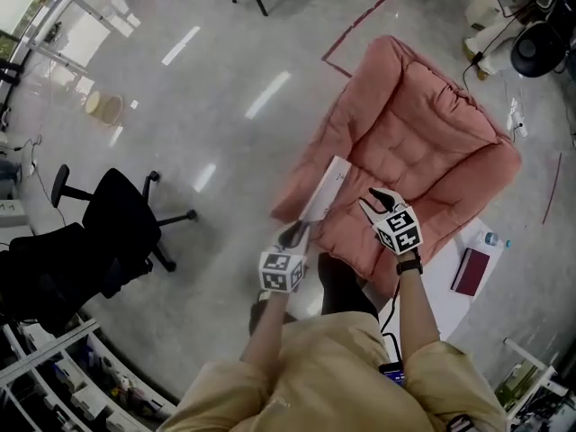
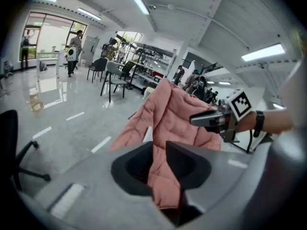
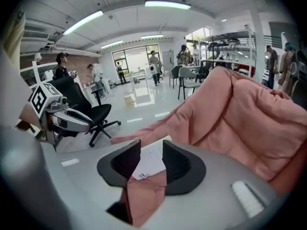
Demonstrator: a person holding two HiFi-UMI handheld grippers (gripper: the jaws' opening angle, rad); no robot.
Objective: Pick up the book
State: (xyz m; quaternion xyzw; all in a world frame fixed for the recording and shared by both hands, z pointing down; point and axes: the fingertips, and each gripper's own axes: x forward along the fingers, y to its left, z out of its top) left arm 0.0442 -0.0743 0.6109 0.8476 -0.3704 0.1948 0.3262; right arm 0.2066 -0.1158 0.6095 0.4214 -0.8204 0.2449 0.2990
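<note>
Head view: left tongs (image 1: 295,235) and right tongs (image 1: 378,199) open and empty, near white book (image 1: 326,187) at frame centre. Risk of pinching pink jacket (image 1: 414,133) instead, owing to fabric overlapping book edge.

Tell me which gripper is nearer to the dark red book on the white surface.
Right. The right gripper hovers over the pink jacket's near edge, up-left of the dark red book in the head view; the left gripper sits farther left, beyond it.
</note>
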